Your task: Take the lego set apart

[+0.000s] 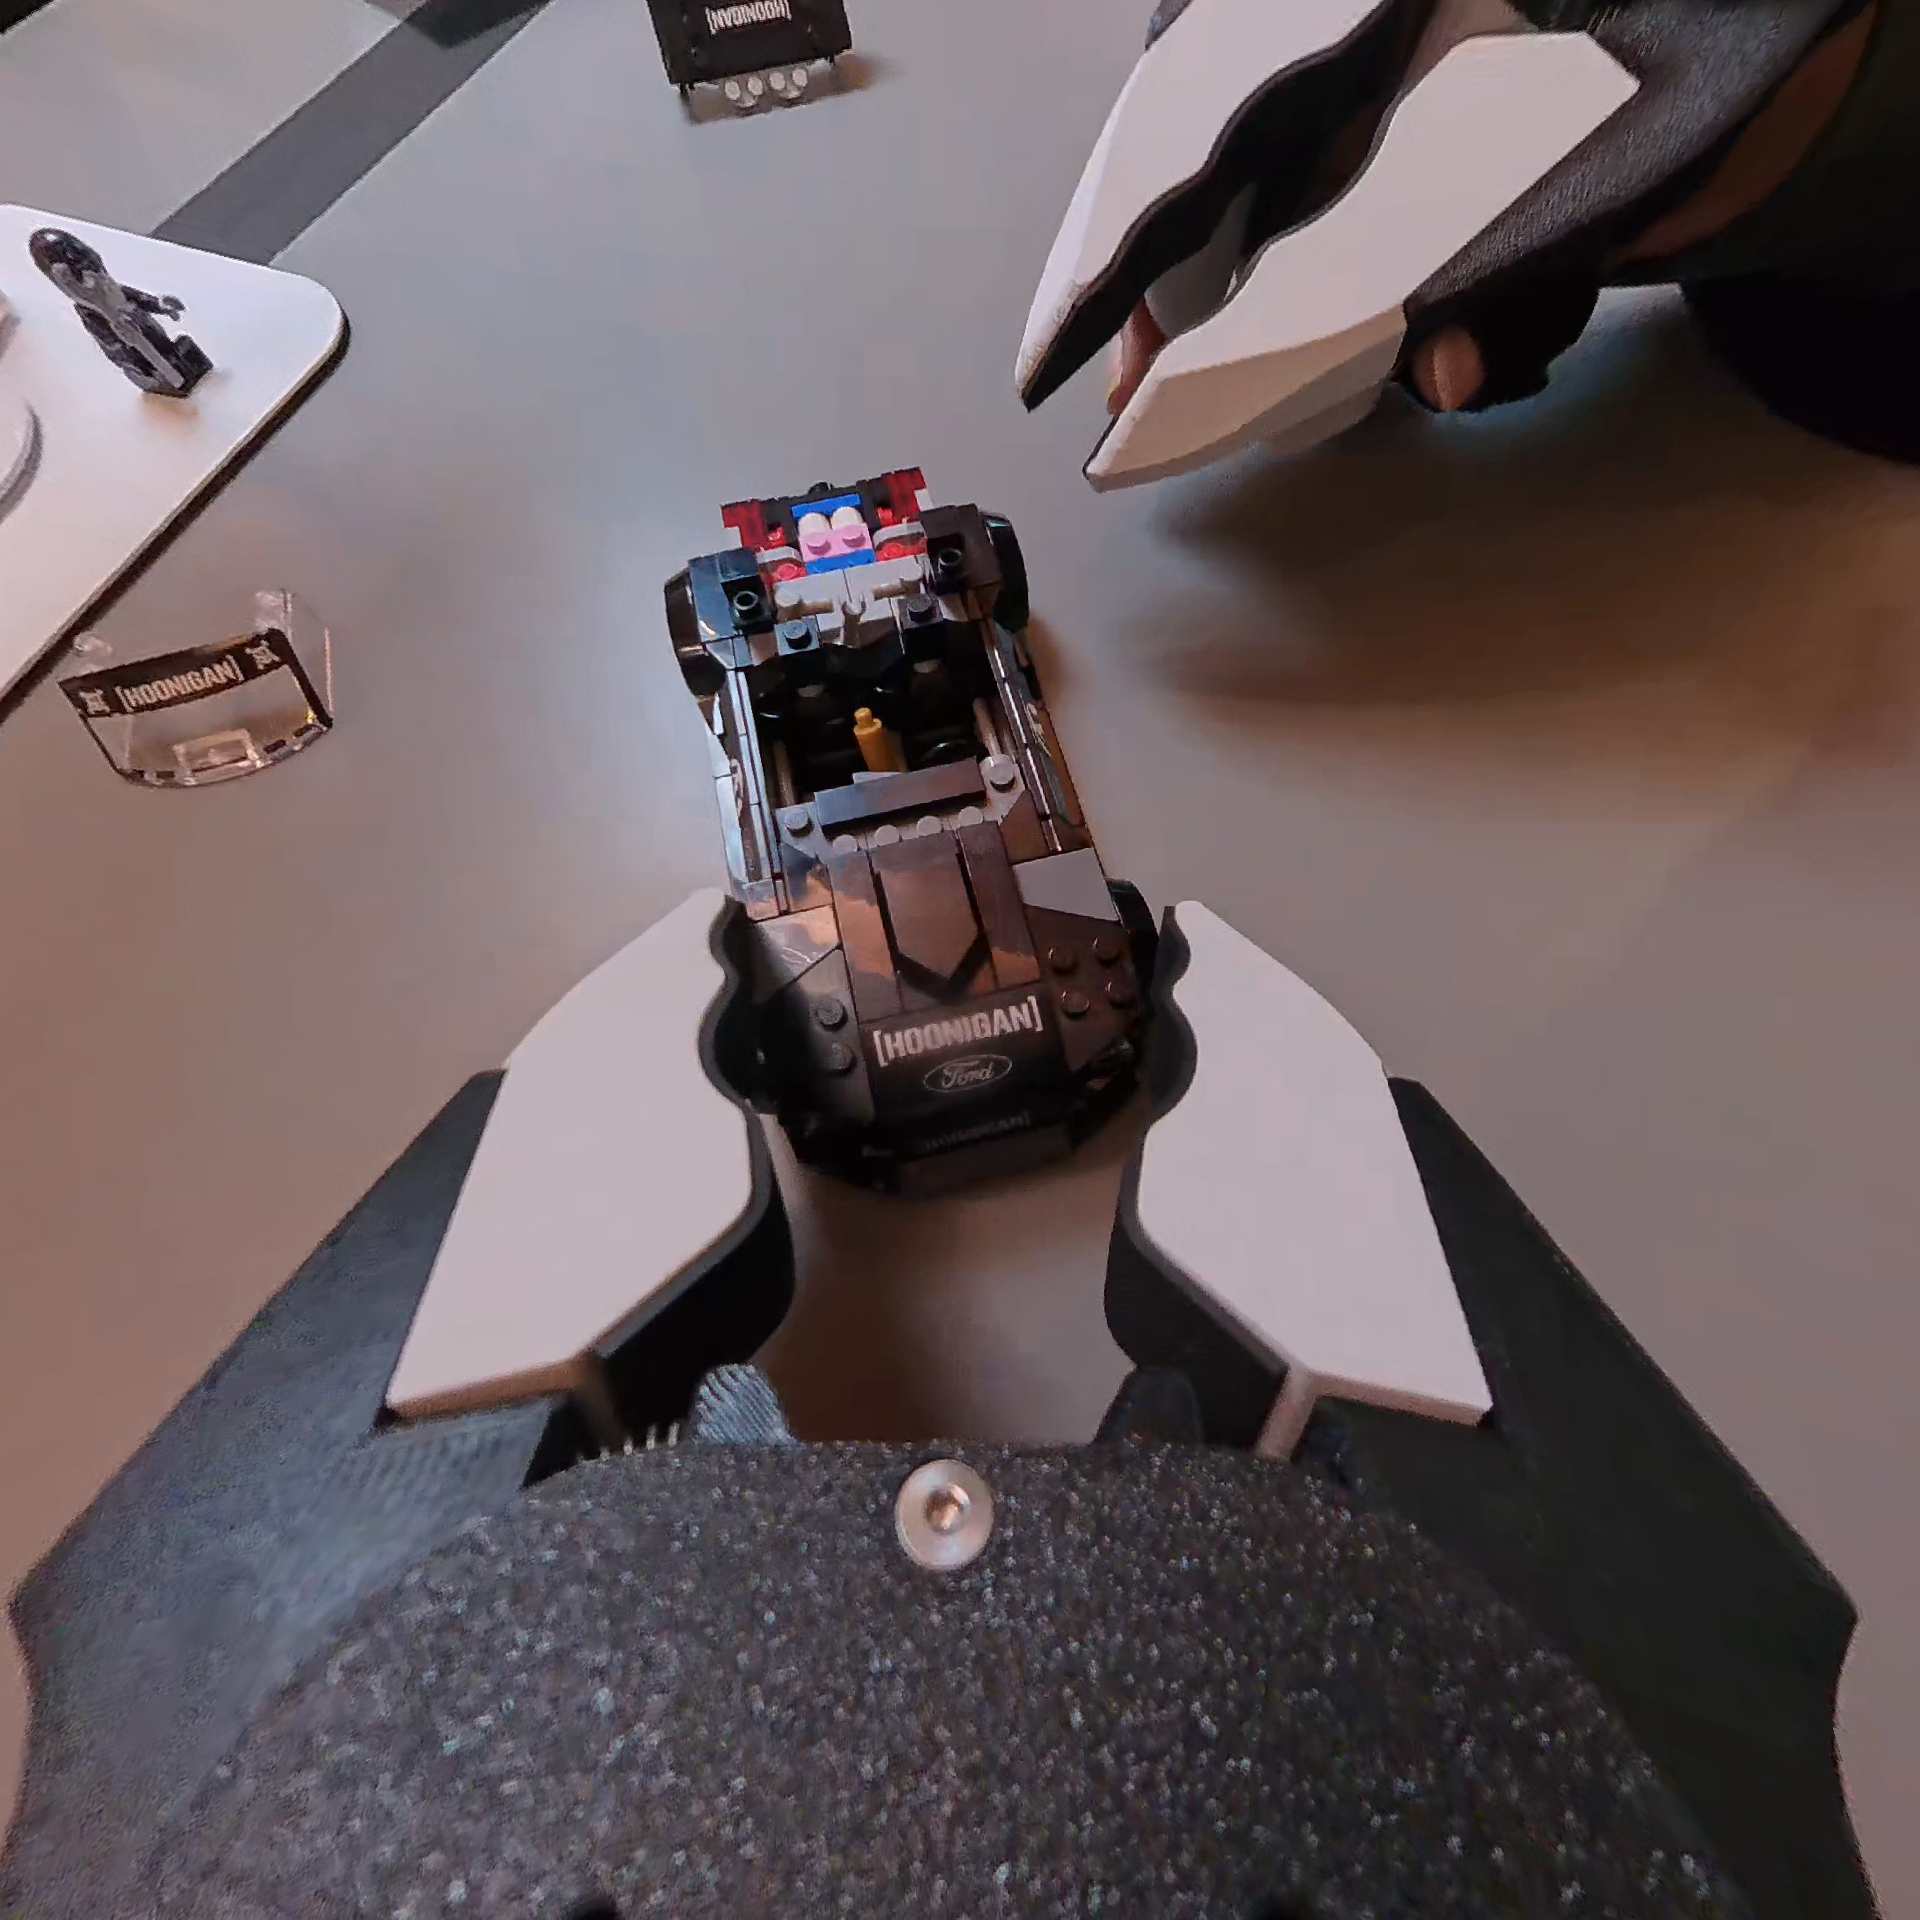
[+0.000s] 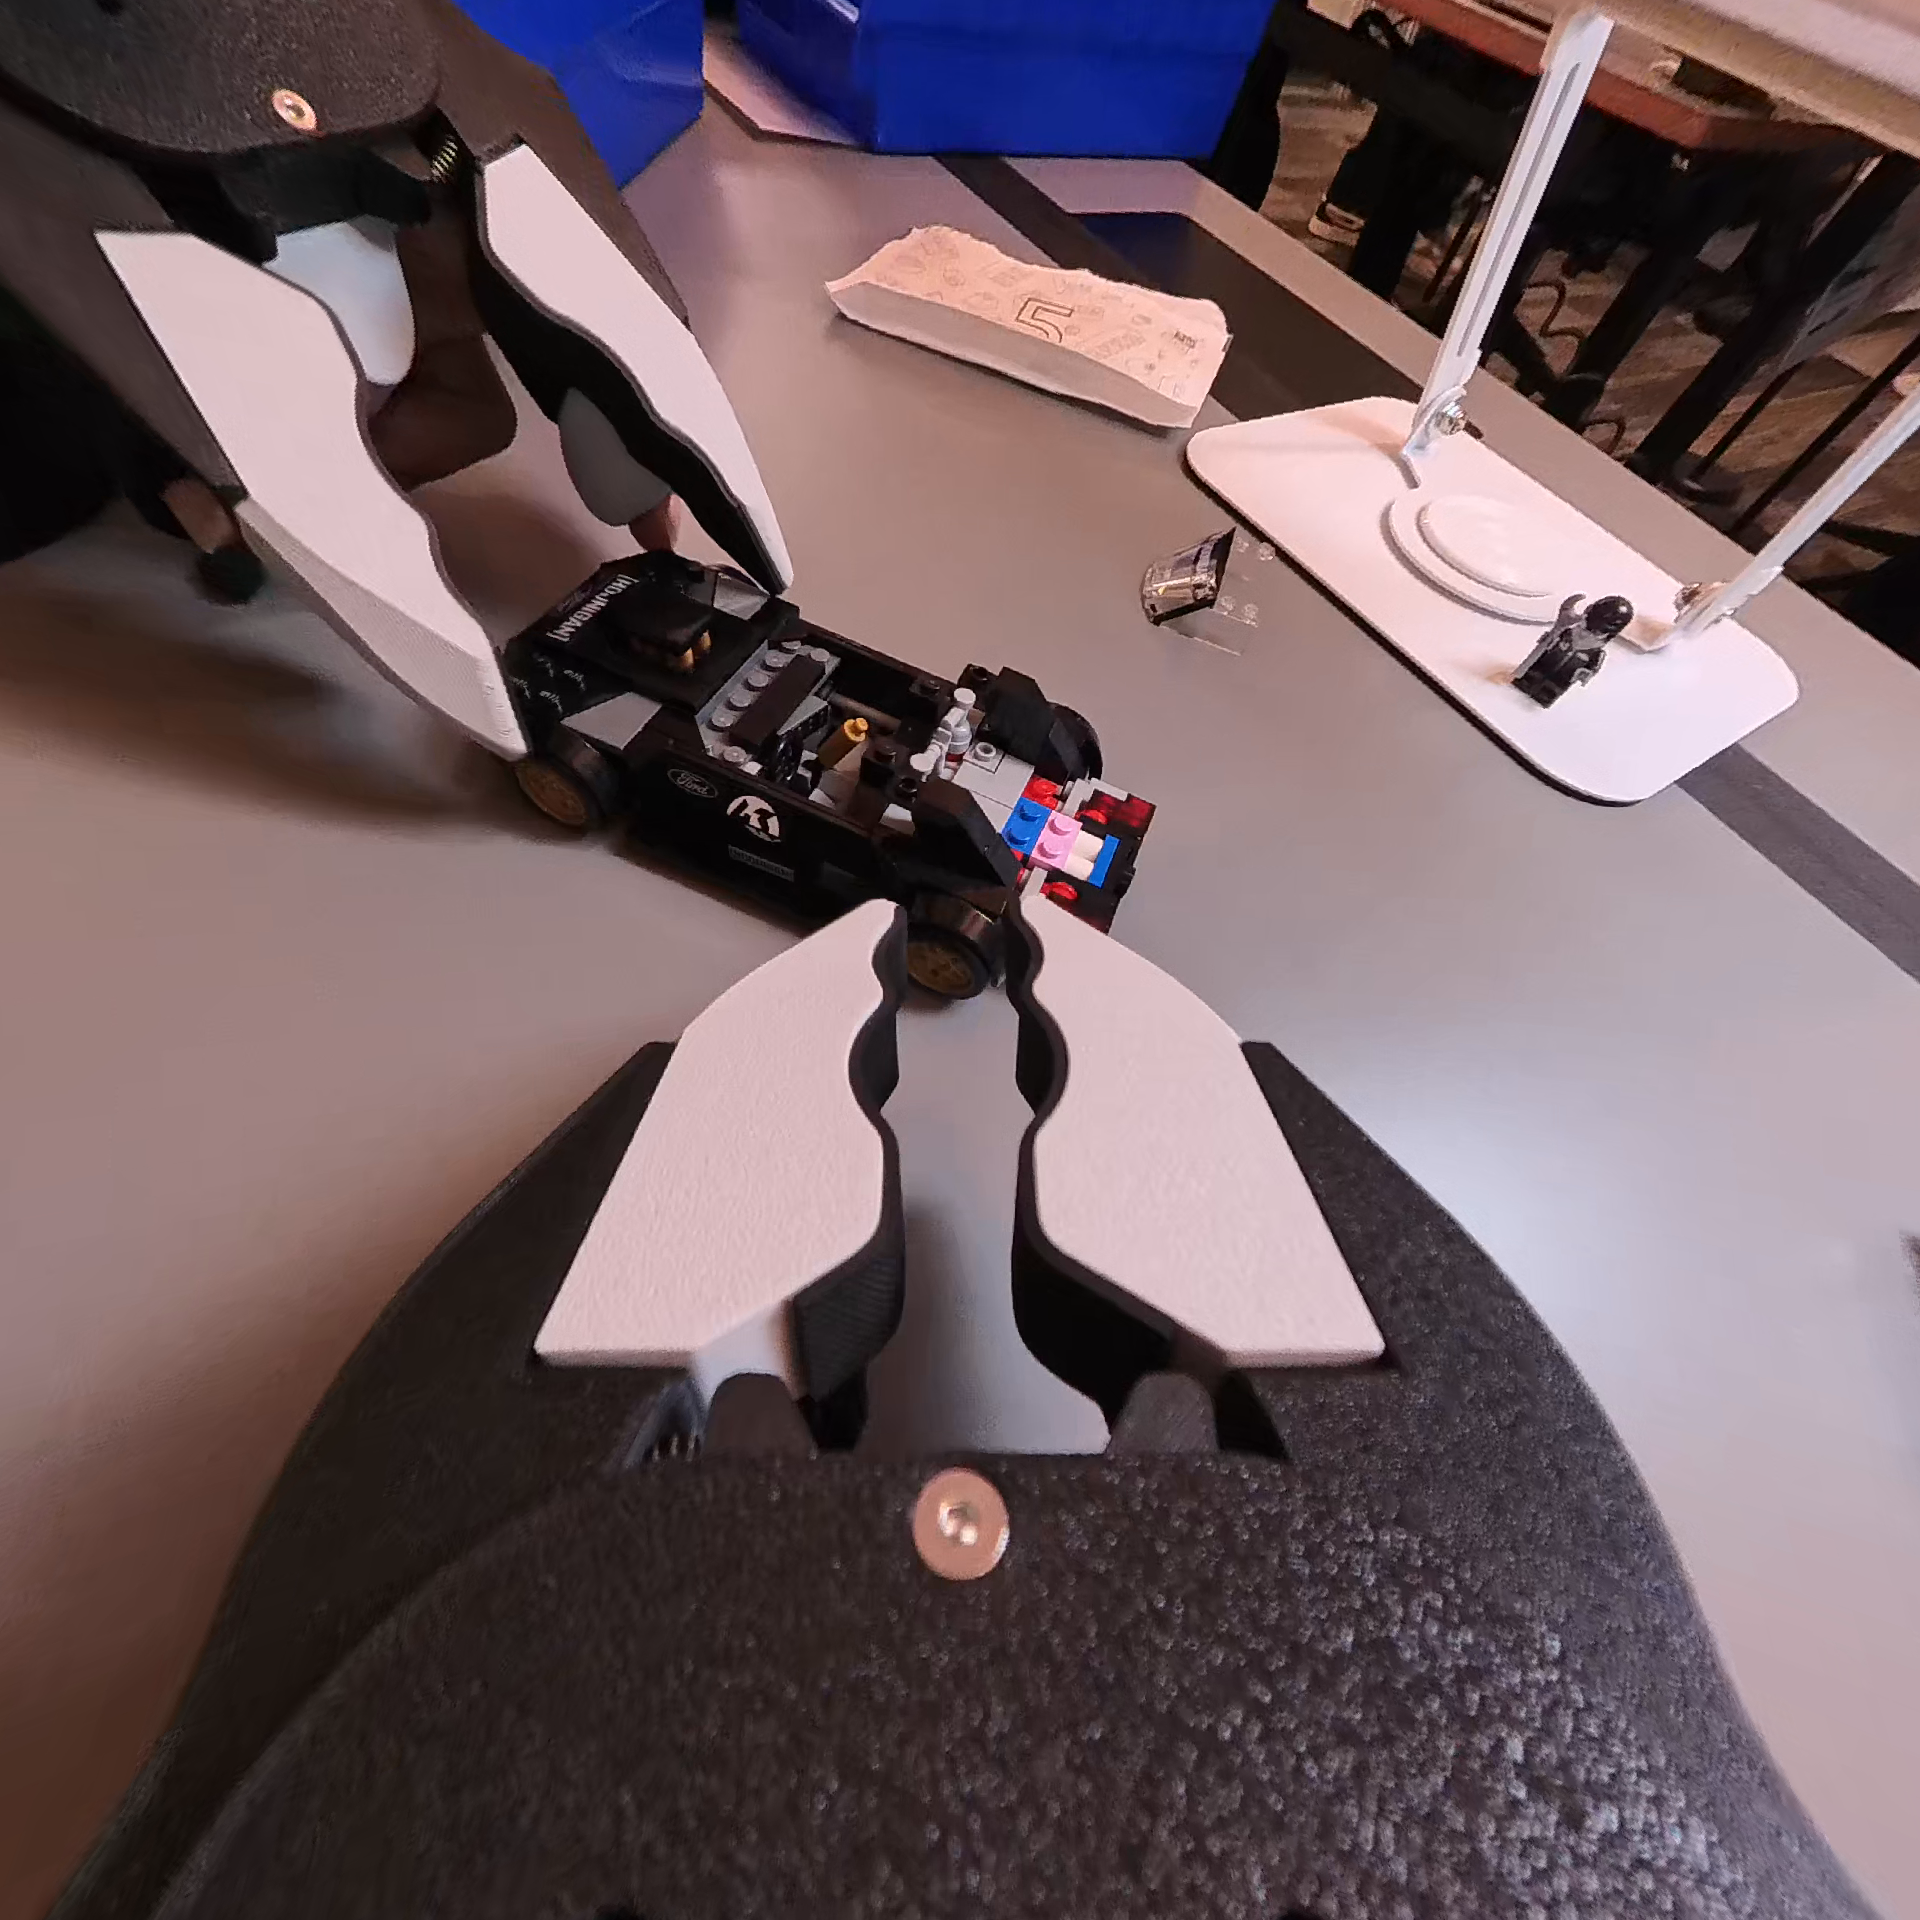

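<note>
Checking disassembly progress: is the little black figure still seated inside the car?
No, the figure stands on the white lamp base, apart from the car, whose open cabin holds no figure.

Grey matte table [image 2: 1455,1039] underfoot of everything, crossed by a darker grey band [image 2: 1808,842] toward the far right. White flat lamp base [image 2: 1621,727] resting on it, with slim white metal arms [image 2: 1507,208] rising from a round disc. Crumpled white paper bag [image 2: 1029,322] lying flat farther back, printed with faint drawings. Blue bins [image 2: 987,73] along the far edge. Beyond, dim room: dark table legs, a reddish-brown tabletop [image 2: 1662,114], patterned floor. Soft warm light from above, broad blurred shadows on the grey surface.
</note>
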Demonstrator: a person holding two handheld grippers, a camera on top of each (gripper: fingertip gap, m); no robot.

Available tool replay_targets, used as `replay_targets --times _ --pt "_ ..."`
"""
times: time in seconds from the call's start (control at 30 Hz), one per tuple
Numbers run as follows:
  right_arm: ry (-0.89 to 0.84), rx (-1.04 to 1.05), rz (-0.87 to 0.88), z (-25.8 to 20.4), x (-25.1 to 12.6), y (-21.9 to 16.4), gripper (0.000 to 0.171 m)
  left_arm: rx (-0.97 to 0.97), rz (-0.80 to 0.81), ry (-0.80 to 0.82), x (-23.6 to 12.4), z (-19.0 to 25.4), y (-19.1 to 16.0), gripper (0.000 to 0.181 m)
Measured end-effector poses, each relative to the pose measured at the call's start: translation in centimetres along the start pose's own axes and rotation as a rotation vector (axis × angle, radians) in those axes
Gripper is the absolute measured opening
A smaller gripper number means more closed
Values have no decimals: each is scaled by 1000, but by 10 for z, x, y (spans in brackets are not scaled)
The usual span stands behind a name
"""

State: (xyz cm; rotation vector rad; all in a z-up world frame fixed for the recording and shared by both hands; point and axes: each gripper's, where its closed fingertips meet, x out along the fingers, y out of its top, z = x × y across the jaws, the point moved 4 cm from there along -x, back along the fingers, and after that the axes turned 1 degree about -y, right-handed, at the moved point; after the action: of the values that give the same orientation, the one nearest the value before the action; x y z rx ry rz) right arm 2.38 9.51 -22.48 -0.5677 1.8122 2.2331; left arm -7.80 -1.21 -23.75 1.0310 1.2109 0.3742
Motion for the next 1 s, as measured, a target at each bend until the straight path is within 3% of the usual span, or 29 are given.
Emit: replay_targets --times 0.13,0.27,0.33,0.47,0.67,0.77,0.87,1.0 --pt "-5 20 4 4 2 -2 18 -11 29 5 -4 -1 2 76" --pt "-9 68 50 15 3 9 18 -123 195 -28 -19 -7 22 70" --pt "-26 85 92 24 3 23 18 -189 303 4 -32 -17 33 54" --pt "-109 12 175 47 7 69 19 -150 540 153 -62 -42 57 2" --pt "-188 -121 219 83 50 158 18 -61 701 495 -90 -102 103 0" --pt "-187 21 121 113 90 184 18 -97 745 609 -93 -140 126 0" --pt "-228 190 69 139 124 188 21 -139 774 719 -94 -171 128 0" --pt "-259 376 95 157 144 184 28 -167 745 713 -87 -181 103 0"
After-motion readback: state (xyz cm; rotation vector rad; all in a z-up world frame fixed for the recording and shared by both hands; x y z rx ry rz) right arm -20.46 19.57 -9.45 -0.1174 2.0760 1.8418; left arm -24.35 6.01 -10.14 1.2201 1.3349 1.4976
